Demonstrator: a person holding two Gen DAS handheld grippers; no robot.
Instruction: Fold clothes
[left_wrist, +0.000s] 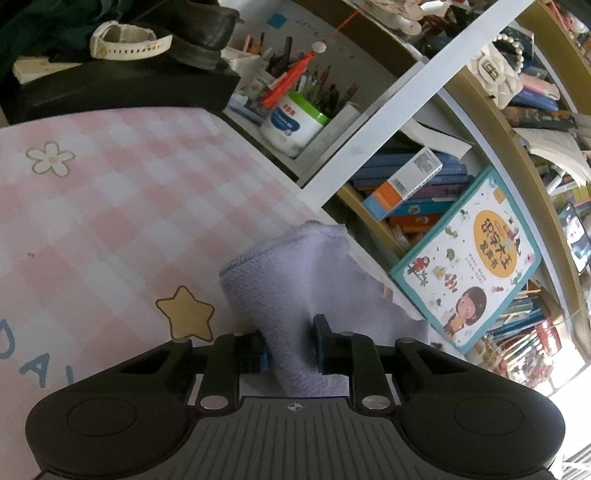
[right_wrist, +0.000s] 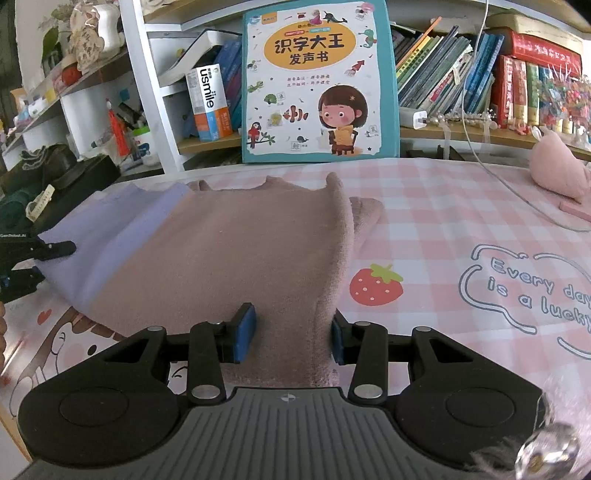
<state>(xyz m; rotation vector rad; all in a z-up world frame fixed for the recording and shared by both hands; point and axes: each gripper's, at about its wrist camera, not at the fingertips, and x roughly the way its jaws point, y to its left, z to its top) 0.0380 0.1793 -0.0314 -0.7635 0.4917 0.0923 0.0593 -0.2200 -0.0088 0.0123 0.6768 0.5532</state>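
L gripper (left_wrist: 290, 345) pinches cloth (right_wrist: 229, 251) edge, R gripper (right_wrist: 293, 334) grips near hem.

left gripper (right_wrist: 22, 258) cut off by right wrist frame edge. garment (right_wrist: 221, 251) near hem hidden behind gripper body. fuzzy object (right_wrist: 535, 450) bottom-right blurred, unidentifiable.

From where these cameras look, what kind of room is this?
Most likely a child's study corner at home: a desk under a pink checked mat with cartoon prints, shelves crammed with books, a children's picture book propped up, and a pen tub.
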